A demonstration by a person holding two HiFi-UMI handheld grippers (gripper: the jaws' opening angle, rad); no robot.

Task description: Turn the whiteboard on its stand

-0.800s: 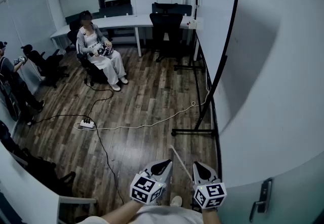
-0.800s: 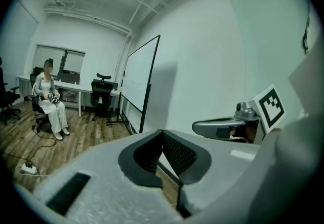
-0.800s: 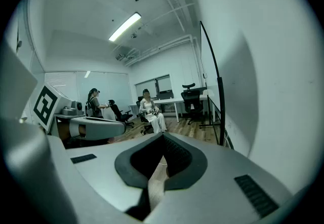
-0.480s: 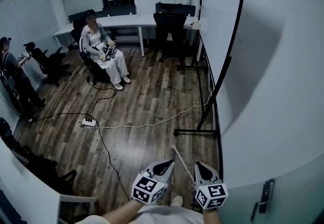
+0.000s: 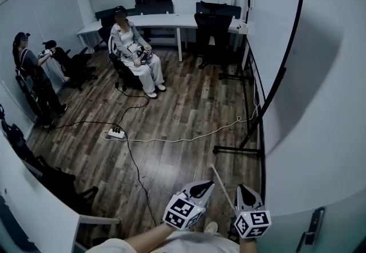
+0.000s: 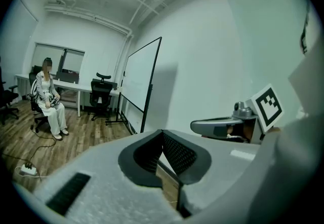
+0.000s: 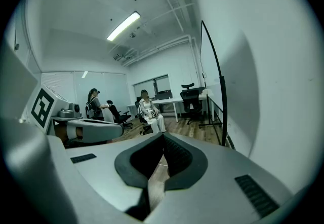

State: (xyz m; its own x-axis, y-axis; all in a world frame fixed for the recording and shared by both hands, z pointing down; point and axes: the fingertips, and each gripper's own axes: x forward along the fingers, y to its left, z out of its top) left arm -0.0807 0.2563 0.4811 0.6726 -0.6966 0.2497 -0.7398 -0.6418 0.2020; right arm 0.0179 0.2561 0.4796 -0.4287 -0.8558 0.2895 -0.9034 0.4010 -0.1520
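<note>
At the far left of the room a standing person (image 5: 27, 68) holds something up at chest height, just beside a dark chair (image 5: 74, 66). To the right, a seated person (image 5: 136, 54) in pale clothes sits on a chair with a device in the lap. A long white counter (image 5: 163, 20) runs along the far wall behind them. On the wooden floor (image 5: 183, 109) nearer in lies a white power strip (image 5: 116, 133). A black cable (image 5: 137, 172) runs from it toward the near side, and a pale cable (image 5: 189, 138) trails off to the right. A black office chair (image 5: 215, 26) is drawn up at the counter's right end.

At the near edge the left tool (image 5: 201, 188) points forward over the floor, its jaws pressed together with nothing between them. The right tool (image 5: 246, 192) is just beside it, also pointing forward. Its jaws are likewise pressed together and it carries nothing.

The whiteboard (image 5: 274, 28) is upright on the right side of the room, close along the white wall (image 5: 326, 120). It is held in its black stand (image 5: 237, 150), whose foot rests on the floor near the end of the pale cable. Both tools are well apart from it — neither touches the board or the stand. At the near right corner a metal door handle (image 5: 312, 228) shows.
</note>
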